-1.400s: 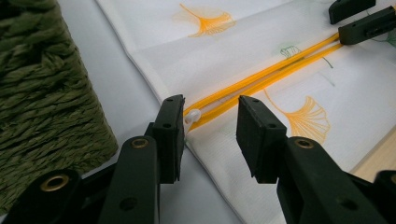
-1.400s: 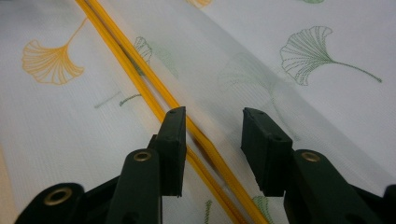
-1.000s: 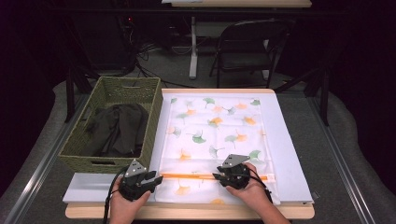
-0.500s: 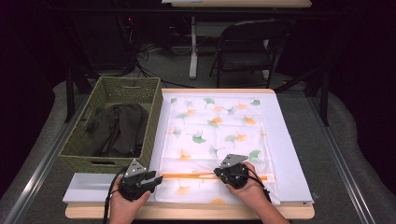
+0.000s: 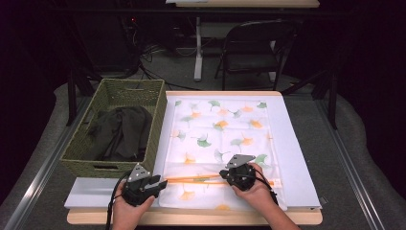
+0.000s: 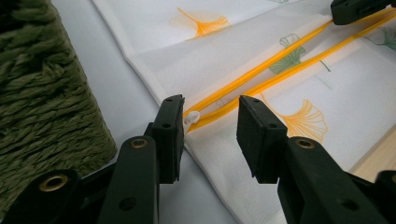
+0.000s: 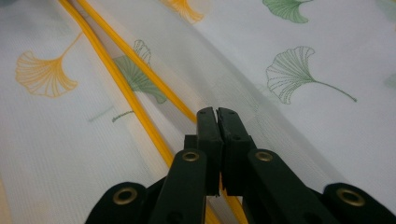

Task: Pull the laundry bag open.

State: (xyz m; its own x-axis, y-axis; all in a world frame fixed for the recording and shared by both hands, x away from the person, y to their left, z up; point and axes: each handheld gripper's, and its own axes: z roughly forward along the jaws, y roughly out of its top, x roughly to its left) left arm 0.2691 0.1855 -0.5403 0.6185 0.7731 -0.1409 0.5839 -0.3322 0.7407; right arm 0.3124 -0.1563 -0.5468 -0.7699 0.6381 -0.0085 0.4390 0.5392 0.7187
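Observation:
A white mesh bag (image 5: 220,129) printed with ginkgo leaves lies flat on the table, and an orange zipper (image 5: 191,179) runs across its near end. My left gripper (image 5: 160,183) is open at the zipper's left end. In the left gripper view its jaws (image 6: 210,135) stand on either side of the small white zipper pull (image 6: 191,117), which is close to the left jaw. My right gripper (image 5: 225,175) rests on the bag further along the zipper. In the right gripper view it (image 7: 217,112) is shut, pinching the bag's fabric at the orange zipper band (image 7: 121,84).
A green woven basket (image 5: 158,124) holding dark clothing (image 5: 117,132) stands to the left of the bag, close to my left gripper. The bag lies on a white board (image 5: 297,143) over the wooden table (image 5: 191,218). A folding chair (image 5: 253,43) stands beyond the table.

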